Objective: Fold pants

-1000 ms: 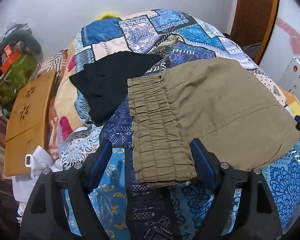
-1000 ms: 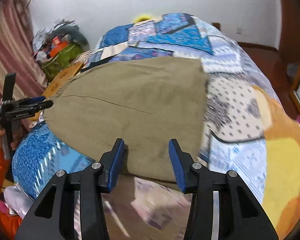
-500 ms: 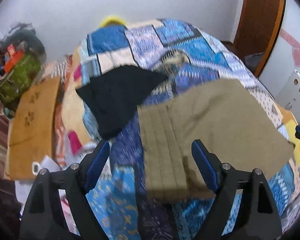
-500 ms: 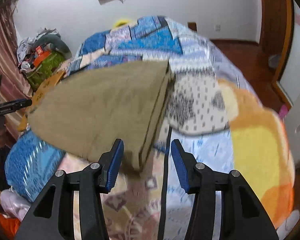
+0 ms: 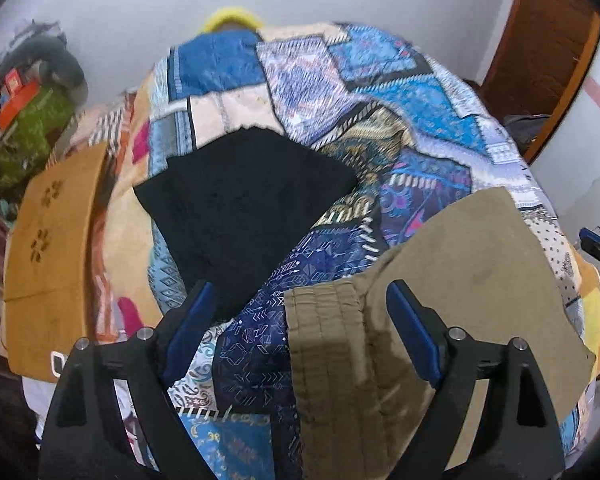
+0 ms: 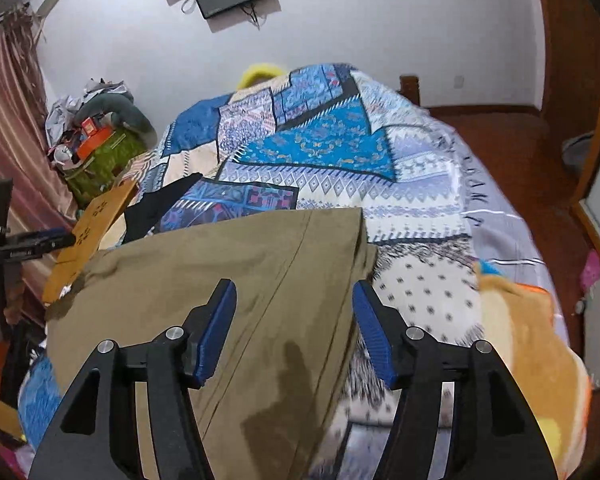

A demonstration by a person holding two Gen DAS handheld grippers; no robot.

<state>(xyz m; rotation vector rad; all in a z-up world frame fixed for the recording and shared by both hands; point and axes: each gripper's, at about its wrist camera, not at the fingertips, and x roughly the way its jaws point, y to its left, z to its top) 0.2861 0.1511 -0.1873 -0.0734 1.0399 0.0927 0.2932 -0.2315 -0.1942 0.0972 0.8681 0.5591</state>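
Compared with a second ago, both cameras have risen and pulled back from the olive-green pants (image 5: 452,304), which now lie lower in each view, folded flat on the patchwork bedspread (image 5: 384,92). In the left wrist view the gathered elastic waistband sits near the bottom centre, just inside the right finger, where earlier it filled the middle of the frame; more of the black garment (image 5: 244,208) beside the pants now shows. The left gripper (image 5: 300,328) has its jaws spread wide, holding nothing, with the waistband below the gap between its blue pads. In the right wrist view the right gripper (image 6: 294,326) is likewise wide open and empty, poised over the leg end of the pants, whose folded edge runs between the fingers. A darker patch marks the fabric near the bottom. A wooden lap desk (image 5: 48,264) lies at the bed's left edge.
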